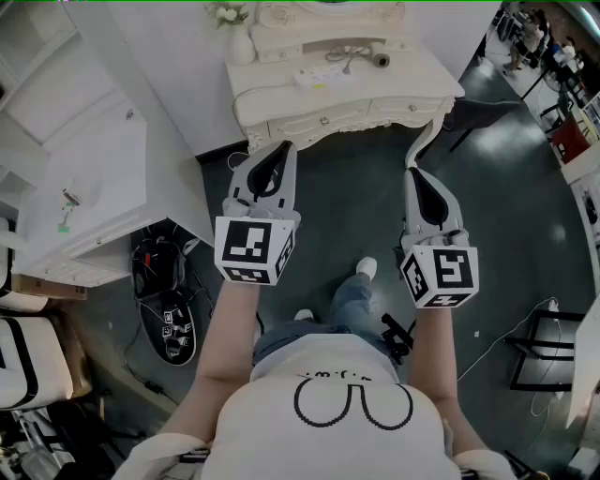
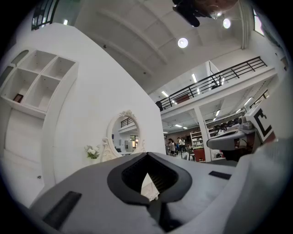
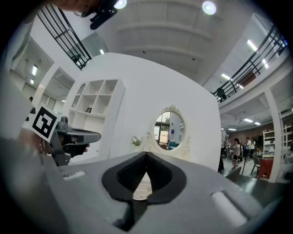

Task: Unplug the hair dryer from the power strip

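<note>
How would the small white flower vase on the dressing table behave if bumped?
Probably tips easily: the white vase looks taller than wide, with flowers on top. Likely fragile if ceramic, though material can't be confirmed. It stands near the back left corner of the white dressing table, so a push could send it off.

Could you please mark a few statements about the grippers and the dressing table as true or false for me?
1. The left gripper and the right gripper are both shut and empty. True.
2. The right gripper holds the hair dryer. False: the hair dryer lies on the dressing table.
3. In the head view, a vase of white flowers stands at the table's left end. True.
4. The left gripper touches the power strip. False: the gripper is held over the floor, short of the table, and the power strip lies on the tabletop.
</note>
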The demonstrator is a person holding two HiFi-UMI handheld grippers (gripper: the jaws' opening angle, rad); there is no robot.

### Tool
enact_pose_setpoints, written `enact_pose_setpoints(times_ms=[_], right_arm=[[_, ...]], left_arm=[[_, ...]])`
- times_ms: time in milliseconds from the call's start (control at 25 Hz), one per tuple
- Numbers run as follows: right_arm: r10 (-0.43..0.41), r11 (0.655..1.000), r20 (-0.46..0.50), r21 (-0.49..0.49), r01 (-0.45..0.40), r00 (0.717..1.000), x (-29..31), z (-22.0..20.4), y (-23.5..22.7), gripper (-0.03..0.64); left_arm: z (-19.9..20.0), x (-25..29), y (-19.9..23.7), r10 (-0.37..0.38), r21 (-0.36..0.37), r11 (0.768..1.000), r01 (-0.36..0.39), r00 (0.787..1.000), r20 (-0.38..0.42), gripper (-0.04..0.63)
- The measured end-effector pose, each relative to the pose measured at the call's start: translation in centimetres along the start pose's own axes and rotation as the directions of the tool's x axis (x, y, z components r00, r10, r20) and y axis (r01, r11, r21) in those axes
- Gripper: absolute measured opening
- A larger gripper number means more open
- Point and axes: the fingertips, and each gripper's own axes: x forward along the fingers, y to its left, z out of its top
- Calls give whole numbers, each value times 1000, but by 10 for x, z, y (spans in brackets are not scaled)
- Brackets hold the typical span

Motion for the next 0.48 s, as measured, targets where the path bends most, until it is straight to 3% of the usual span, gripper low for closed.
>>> enact_pose_setpoints(times_ms=[480], right_arm=[[12, 999, -7, 40, -11, 1000, 26, -20, -25, -2]], left_arm=[[-23, 33, 1, 9, -28, 1000, -10, 999, -32, -3]])
